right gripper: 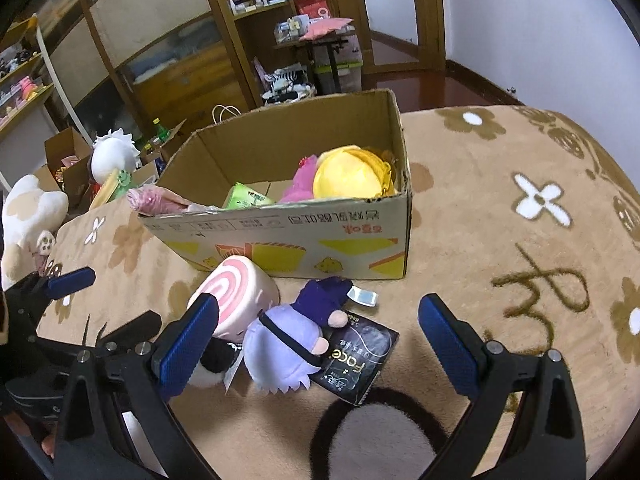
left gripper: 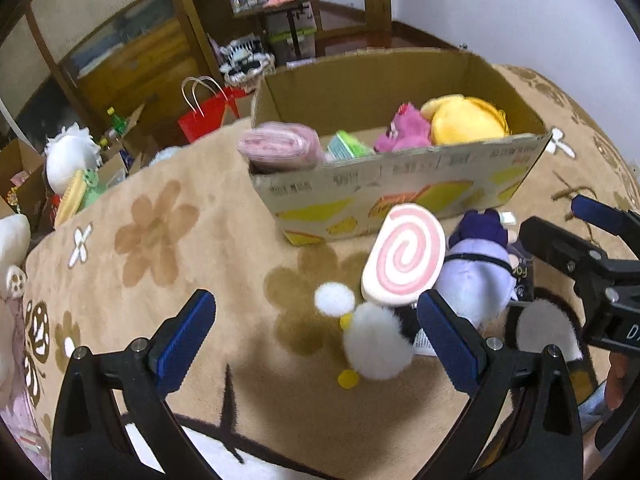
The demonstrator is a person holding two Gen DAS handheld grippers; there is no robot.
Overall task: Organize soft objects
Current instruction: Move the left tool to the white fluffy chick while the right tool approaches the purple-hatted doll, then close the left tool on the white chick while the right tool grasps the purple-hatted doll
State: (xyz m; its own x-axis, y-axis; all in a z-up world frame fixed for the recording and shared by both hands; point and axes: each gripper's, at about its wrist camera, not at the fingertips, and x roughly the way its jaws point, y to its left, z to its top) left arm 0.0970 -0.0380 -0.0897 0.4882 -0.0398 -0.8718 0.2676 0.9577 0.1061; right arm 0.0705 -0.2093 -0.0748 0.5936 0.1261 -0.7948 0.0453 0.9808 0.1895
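Observation:
A cardboard box [left gripper: 404,184] [right gripper: 288,236] stands on the tan flower rug. It holds a pink rolled cloth [left gripper: 280,146], a green pack [right gripper: 246,200], a pink plush [left gripper: 404,130] and a yellow plush [right gripper: 348,174]. In front of the box lie a pink swirl roll plush [left gripper: 404,260] [right gripper: 236,296], a purple doll [left gripper: 480,264] [right gripper: 288,336], a white fluffy plush [left gripper: 376,340] and a black packet [right gripper: 356,356]. My left gripper [left gripper: 316,340] is open and empty just before the white plush. My right gripper [right gripper: 320,332] is open and empty over the purple doll.
Plush toys and open boxes [right gripper: 68,160] sit off the rug's left edge. A red bag [left gripper: 208,114] stands behind the box. Wooden shelves [right gripper: 256,32] and a cabinet stand at the back. The right gripper [left gripper: 584,256] shows in the left wrist view.

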